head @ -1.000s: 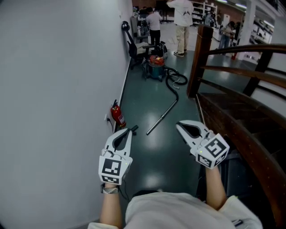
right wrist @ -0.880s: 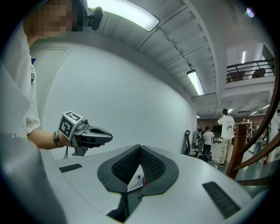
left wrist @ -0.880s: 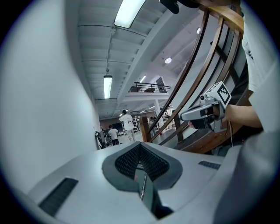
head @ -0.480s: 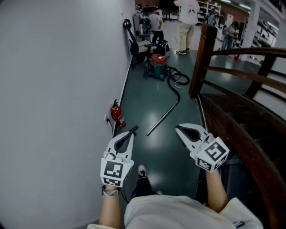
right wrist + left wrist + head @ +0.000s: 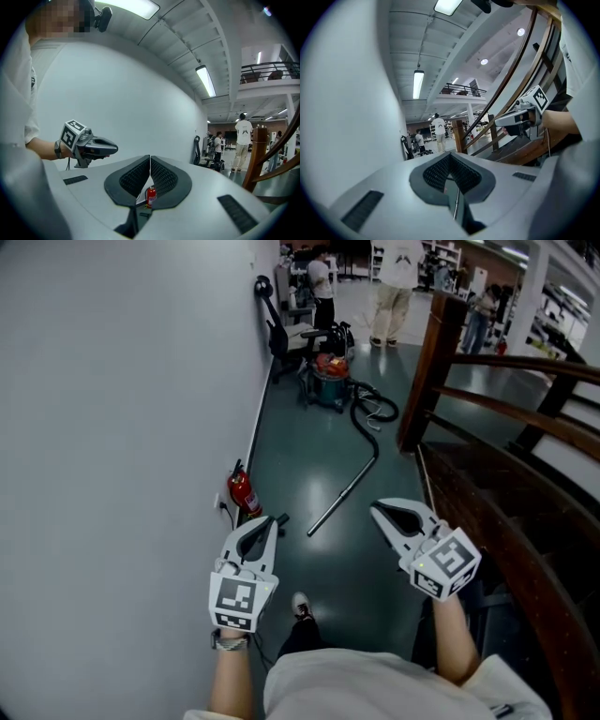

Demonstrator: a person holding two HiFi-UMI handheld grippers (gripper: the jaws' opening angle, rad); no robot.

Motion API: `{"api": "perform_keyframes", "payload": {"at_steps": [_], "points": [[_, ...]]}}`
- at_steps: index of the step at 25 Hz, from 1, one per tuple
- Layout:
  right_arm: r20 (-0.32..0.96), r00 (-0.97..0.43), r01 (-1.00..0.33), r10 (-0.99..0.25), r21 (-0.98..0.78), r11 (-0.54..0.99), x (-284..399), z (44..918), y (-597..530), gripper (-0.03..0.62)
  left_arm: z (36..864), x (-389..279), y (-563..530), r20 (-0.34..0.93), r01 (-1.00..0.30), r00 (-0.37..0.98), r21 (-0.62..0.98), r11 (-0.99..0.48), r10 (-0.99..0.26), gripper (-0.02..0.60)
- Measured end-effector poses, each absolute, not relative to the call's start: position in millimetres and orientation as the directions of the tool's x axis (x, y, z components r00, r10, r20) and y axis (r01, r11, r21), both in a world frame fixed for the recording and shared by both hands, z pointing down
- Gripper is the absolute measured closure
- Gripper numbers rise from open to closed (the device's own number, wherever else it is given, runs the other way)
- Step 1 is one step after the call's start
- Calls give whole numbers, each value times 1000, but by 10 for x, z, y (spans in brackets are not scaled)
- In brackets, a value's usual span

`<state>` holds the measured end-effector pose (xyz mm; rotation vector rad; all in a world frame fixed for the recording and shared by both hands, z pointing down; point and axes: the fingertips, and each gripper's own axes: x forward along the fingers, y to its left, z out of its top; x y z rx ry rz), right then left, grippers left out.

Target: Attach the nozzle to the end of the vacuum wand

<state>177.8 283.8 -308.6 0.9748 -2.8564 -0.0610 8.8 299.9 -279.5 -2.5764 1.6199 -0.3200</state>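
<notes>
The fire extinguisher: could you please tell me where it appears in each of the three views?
Head view: fire extinguisher, left of centre, at the foot of the wall.
Left gripper view: not in it.
Right gripper view: low centre, framed by the jaws.
Shared landmark: the wooden post.

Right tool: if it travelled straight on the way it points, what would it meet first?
Probably the white wall, near the red fire extinguisher; nothing nearer shows, though depth is unclear.

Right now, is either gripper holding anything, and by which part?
Nothing is held. The left gripper and right gripper are shut and empty; the silver metal vacuum wand lies untouched ahead.
</notes>
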Motion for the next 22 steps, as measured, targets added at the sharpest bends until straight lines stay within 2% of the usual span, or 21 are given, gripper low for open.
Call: {"api": "perform_keyframes", "payload": {"at_steps": [10,22], "points": [[99,-770,-622,-630,101,776,1337,-3207,1869,565,-2847,-353,1988,132,-878,431,-168,-449,-893,584],[106,-754,-640,-649,106,761,942,-3105,1169,565,-2715,-779,1311,153,-876,439,-147,-460,-885,584]]}}
